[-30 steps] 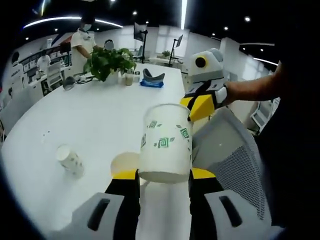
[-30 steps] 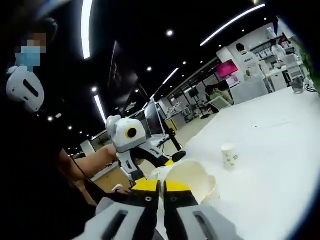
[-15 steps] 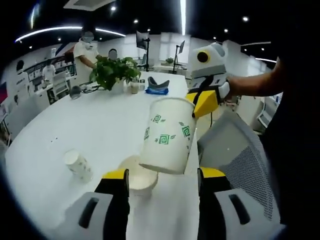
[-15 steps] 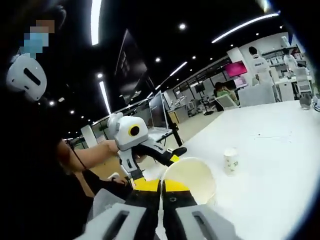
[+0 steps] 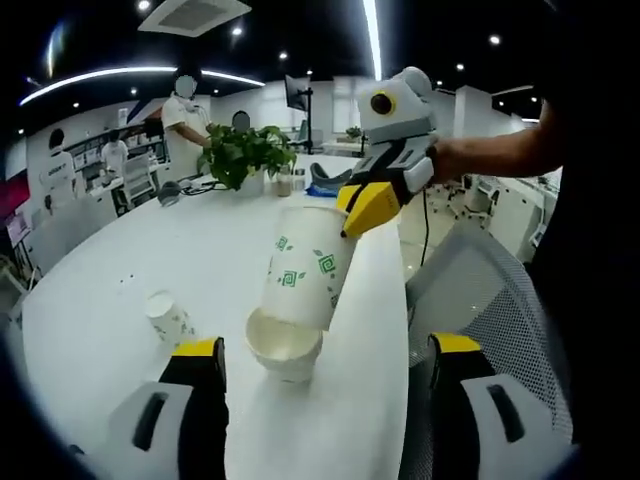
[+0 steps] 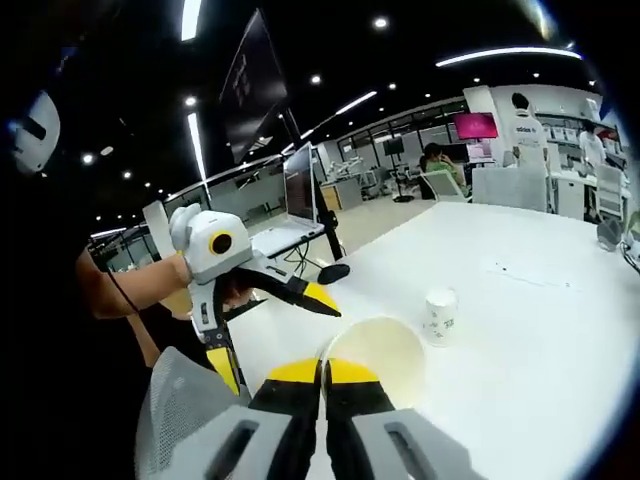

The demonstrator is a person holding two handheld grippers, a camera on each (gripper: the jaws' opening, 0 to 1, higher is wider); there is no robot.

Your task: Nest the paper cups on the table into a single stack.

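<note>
Looking along the left gripper [image 5: 320, 375], its jaws stand spread wide with nothing between them. Just ahead, a paper cup with green print [image 5: 303, 265] hangs tilted over a second cup [image 5: 284, 347] standing on the white table [image 5: 140, 260], its base at that cup's mouth. The right gripper [image 5: 365, 207] pinches its rim. A third cup [image 5: 168, 316] lies apart to the left, near a potted plant [image 5: 246, 152].

From the right gripper view, the right gripper [image 6: 322, 373] is pressed together on the printed cup's rim [image 6: 375, 360]. The left gripper [image 6: 275, 325] gapes beside it, and the third cup [image 6: 438, 314] stands beyond.
</note>
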